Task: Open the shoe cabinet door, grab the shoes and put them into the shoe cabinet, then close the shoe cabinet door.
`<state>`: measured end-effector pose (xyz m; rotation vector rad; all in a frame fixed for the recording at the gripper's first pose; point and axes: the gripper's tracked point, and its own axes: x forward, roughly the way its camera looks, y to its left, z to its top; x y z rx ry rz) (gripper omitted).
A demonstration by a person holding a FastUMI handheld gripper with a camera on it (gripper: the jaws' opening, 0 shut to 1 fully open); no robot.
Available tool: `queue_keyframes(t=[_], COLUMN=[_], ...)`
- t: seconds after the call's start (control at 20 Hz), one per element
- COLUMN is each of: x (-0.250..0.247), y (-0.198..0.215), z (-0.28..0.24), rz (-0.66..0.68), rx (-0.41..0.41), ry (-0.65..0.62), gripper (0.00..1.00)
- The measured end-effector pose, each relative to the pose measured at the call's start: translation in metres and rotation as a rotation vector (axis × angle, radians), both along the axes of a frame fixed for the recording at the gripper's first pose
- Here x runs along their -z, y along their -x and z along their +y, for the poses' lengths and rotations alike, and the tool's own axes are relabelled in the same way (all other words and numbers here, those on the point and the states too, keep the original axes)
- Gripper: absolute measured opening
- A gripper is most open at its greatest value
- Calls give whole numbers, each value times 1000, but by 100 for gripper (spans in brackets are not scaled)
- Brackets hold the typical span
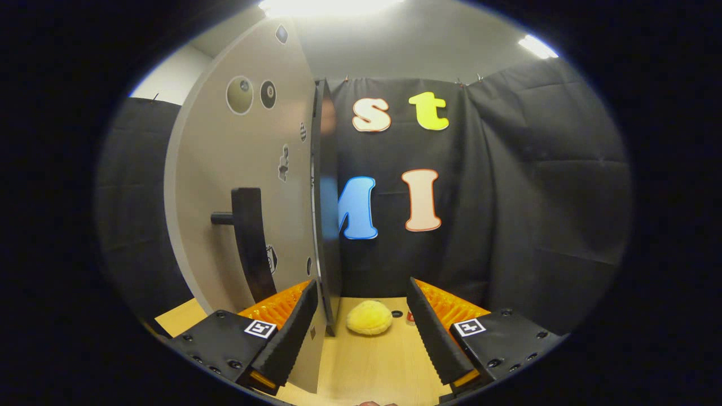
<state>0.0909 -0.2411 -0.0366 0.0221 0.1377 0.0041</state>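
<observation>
At the left of the frame we see the pale grey shoe cabinet door [237, 186], a flat panel dotted with small stickers, carrying a black bar handle [251, 242] on a short stub. The door stands ajar, and its dark edge [326, 197] runs down the middle of the frame, meeting the light wooden worktop [366, 366] near the bottom.

Our hand-held gripper [361, 338] is spread wide open and holds nothing. Its left finger sits on the handle side of the door, its right finger on the other, so the door's lower edge passes between them, much closer to the left finger.

Just right of the door edge, in the lower centre, lies the fluffy yellow shoe [369, 317], on the worktop ahead of the fingers and between them.

We judge the main risk to be the door. If we reach for the shoe from here, the left finger may catch the panel and push it. The soft shoe might also compress and slip from a shallow pinch.
</observation>
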Motion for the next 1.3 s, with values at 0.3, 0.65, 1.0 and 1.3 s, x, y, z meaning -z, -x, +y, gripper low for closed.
queue_keyframes(t=[0.3,0.65,1.0,1.3], x=[-13,-13,-14,-23], y=[5,17,0,-21], z=[7,87,176,239], rz=[-21,-27,-47,-59], rx=[47,34,-18,-78], ry=[12,-37,-53,-19], gripper=[95,95,96,96])
